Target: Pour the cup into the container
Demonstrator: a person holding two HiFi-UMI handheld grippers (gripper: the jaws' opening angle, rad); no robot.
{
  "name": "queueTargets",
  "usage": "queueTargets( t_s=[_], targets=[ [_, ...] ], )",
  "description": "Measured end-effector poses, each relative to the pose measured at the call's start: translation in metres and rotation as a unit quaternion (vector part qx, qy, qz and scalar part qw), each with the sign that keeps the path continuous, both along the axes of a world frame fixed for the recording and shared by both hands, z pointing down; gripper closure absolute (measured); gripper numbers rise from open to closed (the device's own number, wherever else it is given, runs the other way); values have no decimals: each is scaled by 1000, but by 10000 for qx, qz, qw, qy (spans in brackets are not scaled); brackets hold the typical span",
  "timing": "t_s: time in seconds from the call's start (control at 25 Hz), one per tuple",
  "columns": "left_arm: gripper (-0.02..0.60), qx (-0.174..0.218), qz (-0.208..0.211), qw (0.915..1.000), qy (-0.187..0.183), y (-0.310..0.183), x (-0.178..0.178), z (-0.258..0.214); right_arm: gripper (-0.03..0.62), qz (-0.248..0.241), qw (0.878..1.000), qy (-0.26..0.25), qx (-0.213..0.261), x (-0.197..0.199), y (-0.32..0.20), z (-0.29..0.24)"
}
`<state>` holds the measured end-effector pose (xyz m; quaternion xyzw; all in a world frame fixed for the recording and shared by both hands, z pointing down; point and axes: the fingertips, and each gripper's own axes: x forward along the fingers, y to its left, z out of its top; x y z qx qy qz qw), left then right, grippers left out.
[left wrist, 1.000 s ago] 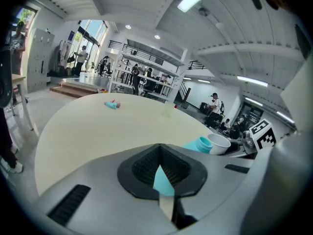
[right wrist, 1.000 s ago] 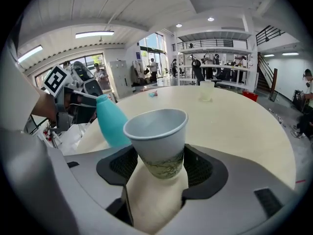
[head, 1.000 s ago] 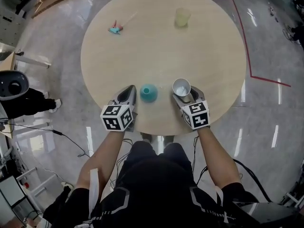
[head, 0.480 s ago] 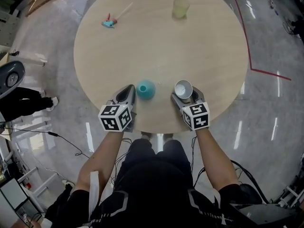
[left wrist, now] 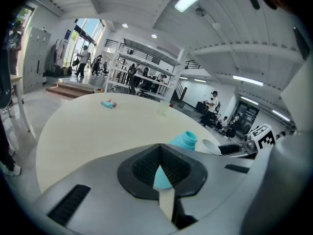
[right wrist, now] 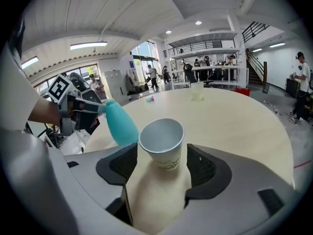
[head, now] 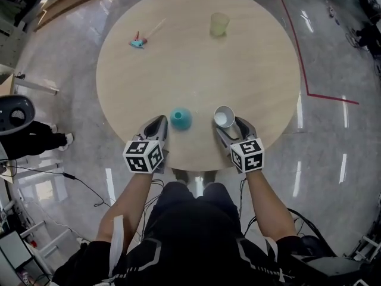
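Note:
A white paper cup (head: 224, 117) stands upright near the front edge of the round table (head: 196, 58). My right gripper (head: 231, 123) is open, one jaw on each side of the cup (right wrist: 162, 142), with table showing between the pads and the cup's base. A teal bottle (head: 180, 118) stands just left of the cup, also seen in the right gripper view (right wrist: 120, 124). My left gripper (head: 159, 123) is shut and empty, just left of the bottle (left wrist: 183, 141). A pale yellow translucent cup (head: 219, 24) stands at the far side.
A small teal and pink toy (head: 138, 42) lies at the table's far left. A red line (head: 309, 70) marks the shiny floor on the right. People and shelving stand far behind the table in both gripper views.
The head view has shifted a little. Both grippers, the white cup and the teal bottle stay in much the same places relative to one another.

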<state>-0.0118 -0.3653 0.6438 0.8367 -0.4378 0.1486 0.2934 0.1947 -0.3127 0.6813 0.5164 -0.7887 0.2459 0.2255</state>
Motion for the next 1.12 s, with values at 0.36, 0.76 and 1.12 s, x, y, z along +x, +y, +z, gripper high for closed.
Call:
queueTargets(
  t_s=[0.36, 0.76, 1.12],
  targets=[
    [581, 601, 242, 9976, 256, 10, 16, -73, 298, 187, 9966, -171, 779, 11, -2, -87],
    [581, 1311, 562, 9881, 570, 27, 33, -150, 521, -129, 9795, -819, 1838, -6, -3, -184],
    [581, 1406, 318, 9875, 636, 45, 31, -163, 587, -362, 9752, -874, 2003, -14, 4, -211]
  ],
)
